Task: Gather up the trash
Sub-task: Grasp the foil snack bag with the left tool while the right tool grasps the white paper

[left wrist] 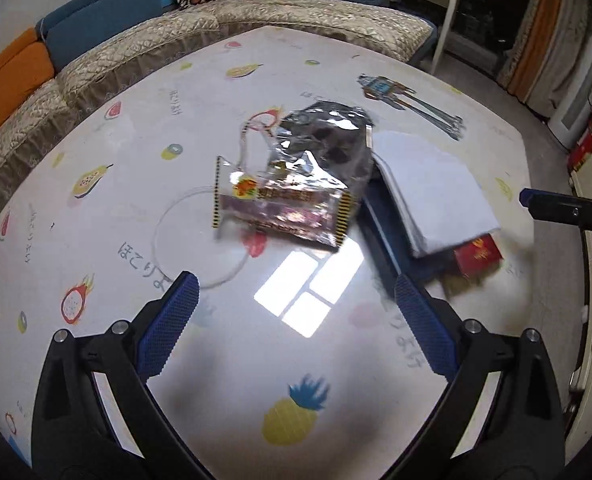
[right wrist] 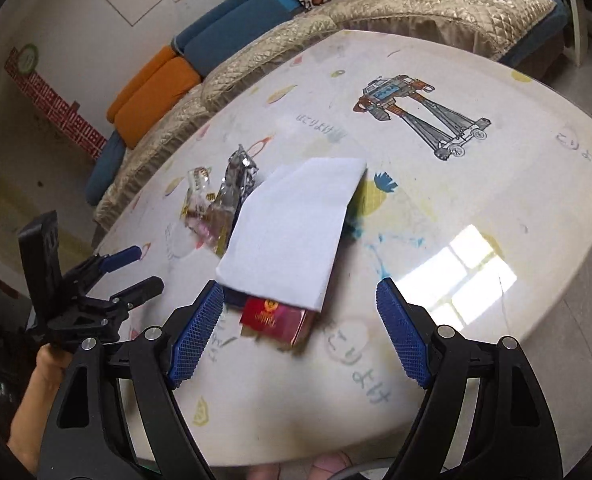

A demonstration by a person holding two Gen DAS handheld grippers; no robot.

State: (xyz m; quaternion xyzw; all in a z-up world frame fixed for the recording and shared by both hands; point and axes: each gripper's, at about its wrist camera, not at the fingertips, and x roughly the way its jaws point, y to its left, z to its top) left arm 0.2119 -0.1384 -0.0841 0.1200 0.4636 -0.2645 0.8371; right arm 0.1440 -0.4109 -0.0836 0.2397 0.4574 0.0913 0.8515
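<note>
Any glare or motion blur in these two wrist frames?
Left wrist: window glare on the glossy table; snack wrapper and red booklet smeared by motion; fisheye bends the sofa. Right wrist: glare patch on the right; red booklet soft, white paper sharper.

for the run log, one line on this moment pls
left gripper open, empty | right gripper open, empty | snack wrappers on table | white paper
</note>
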